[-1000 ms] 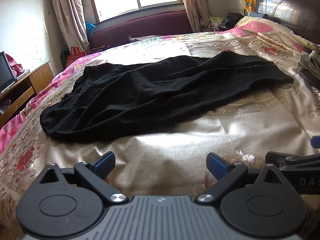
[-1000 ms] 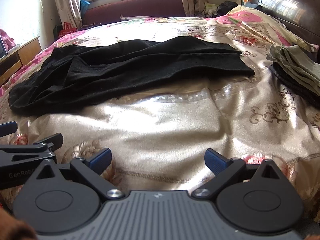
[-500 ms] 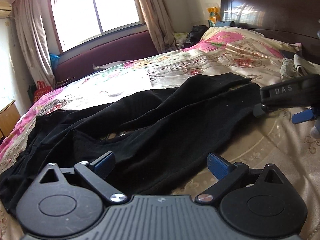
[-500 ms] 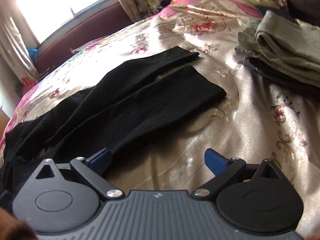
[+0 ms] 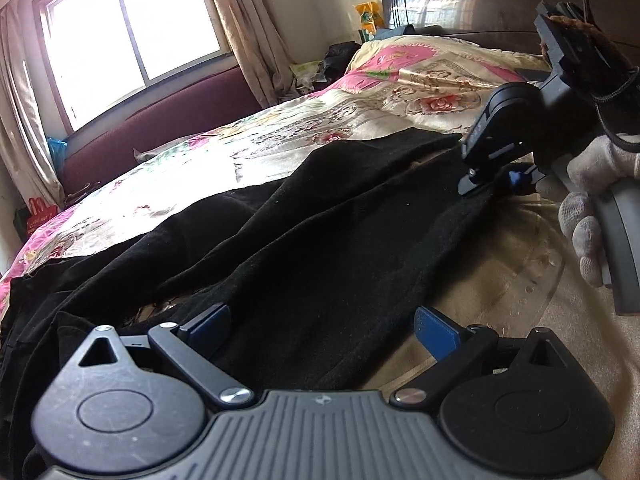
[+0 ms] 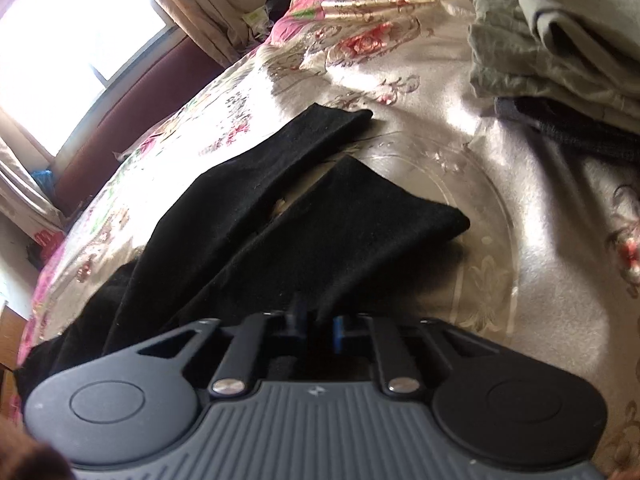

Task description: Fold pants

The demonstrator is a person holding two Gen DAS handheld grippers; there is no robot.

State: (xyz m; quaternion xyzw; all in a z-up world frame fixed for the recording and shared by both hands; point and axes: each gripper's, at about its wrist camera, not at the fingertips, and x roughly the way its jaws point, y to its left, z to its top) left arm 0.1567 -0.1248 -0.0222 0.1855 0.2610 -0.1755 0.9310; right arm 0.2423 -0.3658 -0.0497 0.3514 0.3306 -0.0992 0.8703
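Observation:
Black pants (image 5: pixel 320 240) lie spread across the floral bedspread (image 5: pixel 500 280), legs running toward the headboard. In the left wrist view my left gripper (image 5: pixel 322 328) is open and low over the near leg's thigh part, cloth lying between its blue pads without being pinched. My right gripper (image 5: pixel 492 180) sits at the near leg's edge close to the hem, in a gloved hand (image 5: pixel 592 200). In the right wrist view the pants (image 6: pixel 320 232) reach into the right gripper (image 6: pixel 318 328), whose jaws are closing nearly together with black cloth pinched between them.
A stack of folded olive and dark clothes (image 6: pixel 560 40) lies on the bed to the right of the hems. The dark headboard (image 5: pixel 480 0) stands beyond, and a window (image 5: pixel 132 40) with curtains is on the far side. Bare bedspread (image 6: pixel 540 220) stretches right of the pants.
Both grippers have come in from the bed's near edge to the pants. The right jaws went from wide apart to pinching the near leg's edge. The left jaws stayed apart.

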